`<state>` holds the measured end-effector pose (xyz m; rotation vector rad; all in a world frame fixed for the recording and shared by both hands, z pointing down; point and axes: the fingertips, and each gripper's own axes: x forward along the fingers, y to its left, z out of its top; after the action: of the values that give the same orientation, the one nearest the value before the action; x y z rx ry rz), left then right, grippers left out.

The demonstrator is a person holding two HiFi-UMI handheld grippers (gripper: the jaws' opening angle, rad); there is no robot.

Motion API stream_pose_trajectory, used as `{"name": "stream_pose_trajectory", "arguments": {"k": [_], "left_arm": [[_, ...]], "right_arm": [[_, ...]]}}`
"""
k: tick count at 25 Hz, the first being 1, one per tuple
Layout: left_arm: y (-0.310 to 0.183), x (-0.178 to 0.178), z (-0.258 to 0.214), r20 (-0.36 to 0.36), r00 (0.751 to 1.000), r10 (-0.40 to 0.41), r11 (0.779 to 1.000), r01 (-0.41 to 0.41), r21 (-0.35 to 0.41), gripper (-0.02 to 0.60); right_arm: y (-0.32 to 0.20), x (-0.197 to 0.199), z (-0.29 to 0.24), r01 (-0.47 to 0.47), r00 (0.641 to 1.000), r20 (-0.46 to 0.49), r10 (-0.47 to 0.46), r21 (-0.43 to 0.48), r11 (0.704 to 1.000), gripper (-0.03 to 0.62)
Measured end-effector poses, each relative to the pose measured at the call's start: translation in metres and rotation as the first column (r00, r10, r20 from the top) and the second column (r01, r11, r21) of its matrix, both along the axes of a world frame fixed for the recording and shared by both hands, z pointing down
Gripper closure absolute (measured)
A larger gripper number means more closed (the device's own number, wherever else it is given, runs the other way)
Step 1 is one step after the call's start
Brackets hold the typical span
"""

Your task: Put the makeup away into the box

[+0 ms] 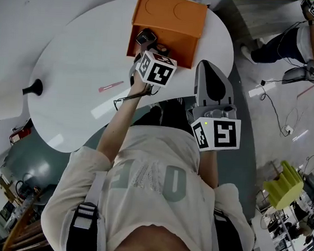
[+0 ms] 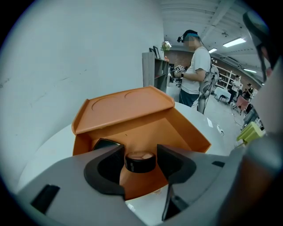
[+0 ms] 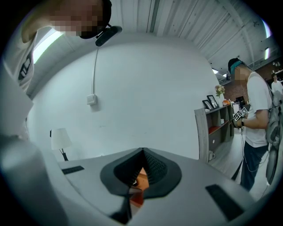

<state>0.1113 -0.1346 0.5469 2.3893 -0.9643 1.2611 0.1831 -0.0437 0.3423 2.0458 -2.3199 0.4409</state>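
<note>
Makeup pot (image 2: 140, 161) held over the open orange box (image 2: 132, 126)
The small round black pot is gripped, flat top up, between the part-open fingers (image 2: 106, 170) of the left gripper (image 2: 139, 165), just above the box on the white surface (image 1: 70, 64). A dark item (image 2: 102, 144) in the box's corner is shown plainly in the left gripper view. The right gripper (image 3: 140, 172) is held near the box, its fingers closed together on nothing.
</note>
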Motion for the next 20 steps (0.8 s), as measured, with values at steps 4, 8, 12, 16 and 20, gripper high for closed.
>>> {"name": "stream_pose_trajectory", "arguments": {"k": [4,8,12,16,20], "left_arm": [[0.003,0.002,-0.004,-0.04,0.999,-0.002,1.0,0.002,-0.016,0.345],[0.007,0.004,-0.016,-0.068,0.998,0.002,1.0,-0.002,-0.001,0.345],[0.003,0.005,-0.038,-0.109,0.994,-0.014,0.999,0.018,0.034,0.345],[-0.001,-0.002,-0.072,-0.201,0.979,-0.043,0.997,0.056,0.061,0.346],[-0.008,-0.021,-0.129,-0.375,0.924,-0.075,0.985,0.127,0.116,0.357]], "right_arm": [[-0.001,-0.007,-0.001,0.013,1.0,0.003,-0.013,0.01,1.0,0.591],[-0.001,-0.013,-0.005,0.021,1.0,-0.004,-0.021,0.016,1.0,0.591],[-0.005,-0.018,-0.014,0.041,0.999,-0.019,-0.041,0.032,0.999,0.591],[-0.012,-0.027,-0.022,0.068,0.997,-0.038,-0.066,0.051,0.996,0.591],[-0.022,-0.042,-0.036,0.119,0.991,-0.067,-0.113,0.09,0.989,0.591]]}}
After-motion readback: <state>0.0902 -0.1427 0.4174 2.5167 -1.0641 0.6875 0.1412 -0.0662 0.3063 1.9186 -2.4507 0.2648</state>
